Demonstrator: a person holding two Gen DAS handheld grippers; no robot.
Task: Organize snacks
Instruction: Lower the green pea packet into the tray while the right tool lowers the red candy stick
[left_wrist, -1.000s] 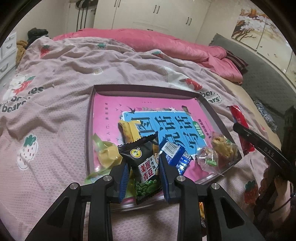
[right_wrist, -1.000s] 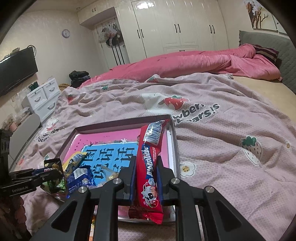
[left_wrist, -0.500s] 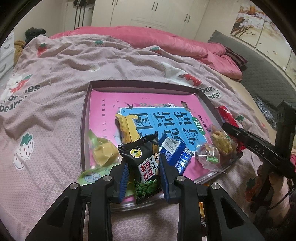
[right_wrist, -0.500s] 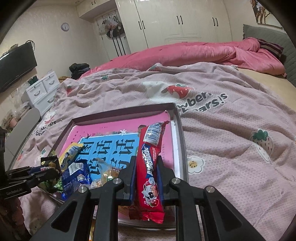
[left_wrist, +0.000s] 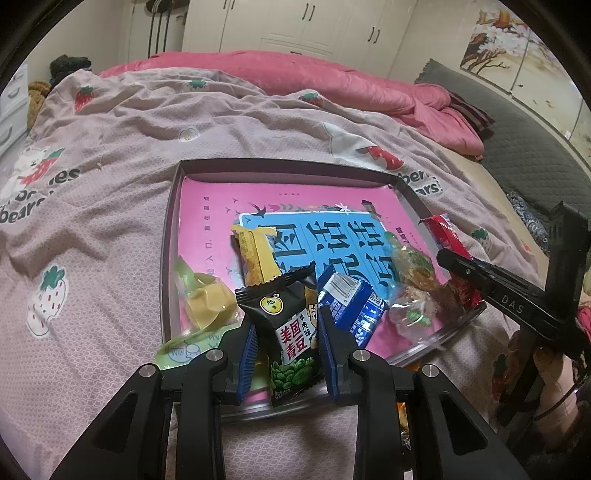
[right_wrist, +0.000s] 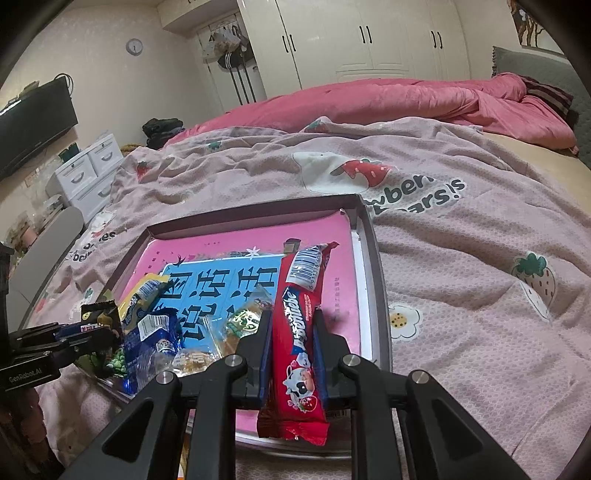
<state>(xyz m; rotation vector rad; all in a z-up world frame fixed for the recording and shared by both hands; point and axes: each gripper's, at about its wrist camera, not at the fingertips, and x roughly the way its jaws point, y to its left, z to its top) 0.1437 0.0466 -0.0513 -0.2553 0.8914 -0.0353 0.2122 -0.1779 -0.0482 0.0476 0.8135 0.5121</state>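
A shallow tray (left_wrist: 168, 236) with a pink and blue lining lies on the bed; it also shows in the right wrist view (right_wrist: 376, 266). My left gripper (left_wrist: 286, 332) is shut on a black green-pea packet (left_wrist: 291, 332) above the tray's near edge. My right gripper (right_wrist: 291, 332) is shut on a long red wafer bar (right_wrist: 301, 332) held over the tray's right side. In the tray lie a yellow packet (left_wrist: 256, 254), a blue packet (left_wrist: 351, 306), a pale green-yellow packet (left_wrist: 203, 299) and clear bags of snacks (left_wrist: 417, 280).
The pink strawberry-print bedspread (left_wrist: 110, 155) surrounds the tray. A pink quilt (right_wrist: 388, 103) lies at the back. White drawers (right_wrist: 88, 166) and a TV (right_wrist: 33, 122) stand left of the bed. An orange packet (left_wrist: 402, 413) peeks below the tray.
Both grippers have moved forward over the tray with their packets still held. The red bar now hangs over the tray's right side.
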